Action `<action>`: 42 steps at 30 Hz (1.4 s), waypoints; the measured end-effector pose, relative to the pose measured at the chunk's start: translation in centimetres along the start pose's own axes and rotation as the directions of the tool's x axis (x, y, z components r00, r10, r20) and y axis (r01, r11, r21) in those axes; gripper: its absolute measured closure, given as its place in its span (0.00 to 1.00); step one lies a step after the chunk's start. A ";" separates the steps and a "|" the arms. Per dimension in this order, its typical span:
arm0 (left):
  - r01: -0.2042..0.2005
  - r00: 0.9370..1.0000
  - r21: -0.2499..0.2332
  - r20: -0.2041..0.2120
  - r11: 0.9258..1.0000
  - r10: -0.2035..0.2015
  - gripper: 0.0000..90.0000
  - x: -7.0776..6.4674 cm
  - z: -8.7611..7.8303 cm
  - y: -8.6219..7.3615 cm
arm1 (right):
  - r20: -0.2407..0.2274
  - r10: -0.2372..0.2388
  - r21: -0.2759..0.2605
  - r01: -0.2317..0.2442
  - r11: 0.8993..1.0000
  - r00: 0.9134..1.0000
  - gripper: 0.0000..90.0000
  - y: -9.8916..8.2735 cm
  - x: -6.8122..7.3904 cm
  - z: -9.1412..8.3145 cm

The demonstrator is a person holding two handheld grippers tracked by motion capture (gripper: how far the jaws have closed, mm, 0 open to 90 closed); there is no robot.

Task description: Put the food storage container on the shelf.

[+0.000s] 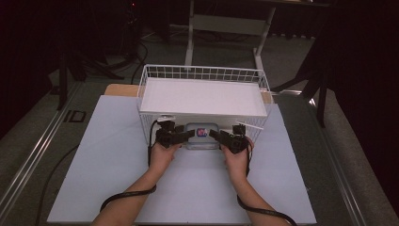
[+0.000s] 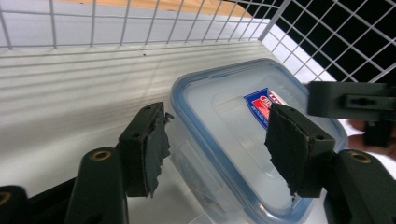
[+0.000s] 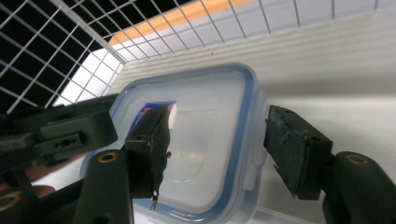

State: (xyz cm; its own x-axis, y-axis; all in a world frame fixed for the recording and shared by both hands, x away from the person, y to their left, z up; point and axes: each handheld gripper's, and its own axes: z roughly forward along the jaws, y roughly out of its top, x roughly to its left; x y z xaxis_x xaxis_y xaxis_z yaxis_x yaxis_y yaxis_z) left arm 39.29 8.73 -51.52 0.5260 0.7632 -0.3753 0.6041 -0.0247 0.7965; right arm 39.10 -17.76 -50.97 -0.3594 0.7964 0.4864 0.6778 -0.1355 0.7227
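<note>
High view: box (image 1: 201, 136) sits at the near edge of the wire basket (image 1: 202, 74), which stands on the worktop (image 1: 108, 169). Left tongs (image 1: 189, 134) and right tongs (image 1: 213, 134) come at the box from either side, one hand behind each. From up here I can't tell whether the box is inside the basket's front wall or just against it.

Left gripper view: settles it, the box (image 2: 233, 140) is inside, on the basket's white floor (image 2: 70, 102), near a corner of the mesh. Clear tub, blue-rimmed lid, red-and-blue label. Left tongs' jaws stand apart, straddling the box's near end; the pads (image 2: 154, 140) aren't pressing on it, gap visible on the left one. Right tongs' jaw shows at far right.

Right gripper view: same story mirrored. Right tongs (image 3: 215, 149) apart, one pad over the lid by the label, the other clear of the rim on the outside. No clamp.

Read: the box looks set down in the basket, and this is either the release or the pre-grip, can't say which. If gripping: both tongs lower onto the rim, then shut evenly. If releasing: back straight up and out, minding the front wire.
</note>
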 end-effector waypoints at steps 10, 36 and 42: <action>-0.098 0.995 -0.051 -0.020 0.994 0.097 0.44 -0.8 -2.7 -0.4 | 0.036 -0.194 -0.028 0.195 0.980 0.980 0.43 -0.3 1.7 -2.2; -0.262 0.965 -0.092 0.010 0.961 0.264 0.01 -5.5 -9.7 -5.8 | 0.011 -0.277 0.124 0.273 0.954 0.961 1.00 -3.7 3.7 -1.6; -0.256 0.966 -0.090 0.018 0.962 0.259 0.01 -5.3 -9.4 -5.8 | 0.046 -0.278 0.126 0.270 0.955 0.960 1.00 -3.3 3.4 0.0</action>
State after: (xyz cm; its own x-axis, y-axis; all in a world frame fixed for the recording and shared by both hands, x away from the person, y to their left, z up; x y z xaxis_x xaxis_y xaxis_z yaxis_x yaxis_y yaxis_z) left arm 27.31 10.90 -49.71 0.6748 0.7193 -0.1647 0.3929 -0.1613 0.9053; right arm 35.65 -14.66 -51.68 -0.5038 0.8288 0.2435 0.6304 0.1600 0.7596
